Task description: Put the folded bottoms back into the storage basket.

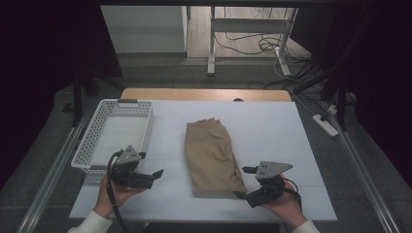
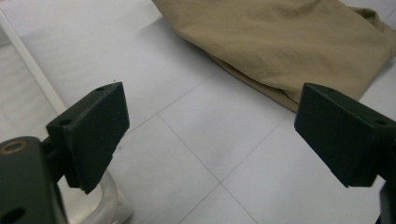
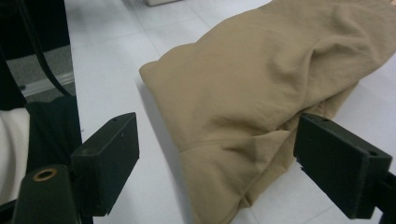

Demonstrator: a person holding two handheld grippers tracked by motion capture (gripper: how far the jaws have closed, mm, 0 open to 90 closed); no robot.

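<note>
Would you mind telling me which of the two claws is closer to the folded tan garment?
The right claw: its open jaws sit at the folded tan garment's near corner, while the left claw stands off across bare table.

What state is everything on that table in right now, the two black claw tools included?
Cloth: folded, lying flat mid-table, held by nothing.
Basket: upright at the table's left edge, looks empty.
Left gripper: open, over bare table, pointing toward the cloth.
Right gripper: open, jaws either side of the cloth's near corner, not closed on it.
</note>
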